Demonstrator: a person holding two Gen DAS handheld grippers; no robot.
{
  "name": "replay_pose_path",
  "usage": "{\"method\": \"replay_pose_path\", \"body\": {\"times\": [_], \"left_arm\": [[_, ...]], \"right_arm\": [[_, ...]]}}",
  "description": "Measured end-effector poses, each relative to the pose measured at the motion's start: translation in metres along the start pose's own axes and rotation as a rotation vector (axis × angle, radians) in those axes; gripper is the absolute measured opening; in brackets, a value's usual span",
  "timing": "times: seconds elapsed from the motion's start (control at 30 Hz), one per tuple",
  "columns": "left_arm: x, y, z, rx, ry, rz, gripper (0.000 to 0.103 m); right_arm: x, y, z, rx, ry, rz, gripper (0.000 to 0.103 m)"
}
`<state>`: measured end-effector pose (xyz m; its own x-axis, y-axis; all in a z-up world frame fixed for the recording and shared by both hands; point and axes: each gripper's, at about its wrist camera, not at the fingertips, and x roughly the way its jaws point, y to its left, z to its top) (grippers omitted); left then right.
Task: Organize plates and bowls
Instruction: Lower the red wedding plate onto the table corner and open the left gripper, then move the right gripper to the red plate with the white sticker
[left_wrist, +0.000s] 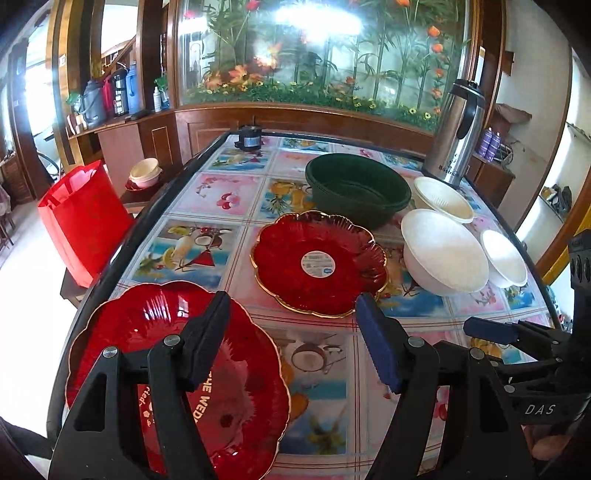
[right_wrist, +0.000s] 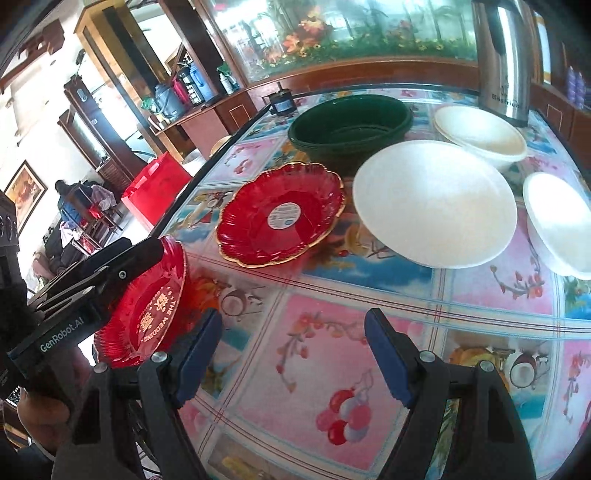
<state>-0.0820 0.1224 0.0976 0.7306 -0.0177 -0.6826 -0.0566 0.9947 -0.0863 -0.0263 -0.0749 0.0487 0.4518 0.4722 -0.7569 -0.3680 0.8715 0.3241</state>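
A red scalloped plate with gold lettering (left_wrist: 236, 402) lies at the table's near left corner. My left gripper (left_wrist: 295, 343) is open over its right edge, one finger above the plate; it shows in the right wrist view (right_wrist: 122, 266) too. A second red plate with a round sticker (left_wrist: 317, 264) (right_wrist: 282, 216) sits mid-table. A large white bowl (left_wrist: 443, 251) (right_wrist: 436, 206), a small white bowl (left_wrist: 504, 258) (right_wrist: 561, 225) and a stack of cream bowls (left_wrist: 443, 199) (right_wrist: 480, 134) stand to the right. My right gripper (right_wrist: 291, 354) is open and empty above the table.
A dark green basin (left_wrist: 358, 188) (right_wrist: 351, 125) stands behind the sticker plate. A steel thermos (left_wrist: 456, 133) (right_wrist: 504, 62) is at the back right. A small black object (left_wrist: 249, 137) sits at the far edge. A red bag (left_wrist: 83, 218) and bowls on a stool (left_wrist: 146, 172) stand left of the table.
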Motion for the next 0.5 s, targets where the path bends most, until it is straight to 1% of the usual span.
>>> {"method": "replay_pose_path", "body": {"times": [0.4,0.5], "left_arm": [[0.014,-0.008,0.002,-0.004,0.032,-0.024,0.071],[0.018,-0.009,0.007,0.002,0.03,-0.014,0.07]], "right_arm": [[0.006,-0.005,0.002,0.014,0.008,-0.006,0.079],[0.009,-0.005,0.004,0.013,0.013,-0.002,0.08]]}}
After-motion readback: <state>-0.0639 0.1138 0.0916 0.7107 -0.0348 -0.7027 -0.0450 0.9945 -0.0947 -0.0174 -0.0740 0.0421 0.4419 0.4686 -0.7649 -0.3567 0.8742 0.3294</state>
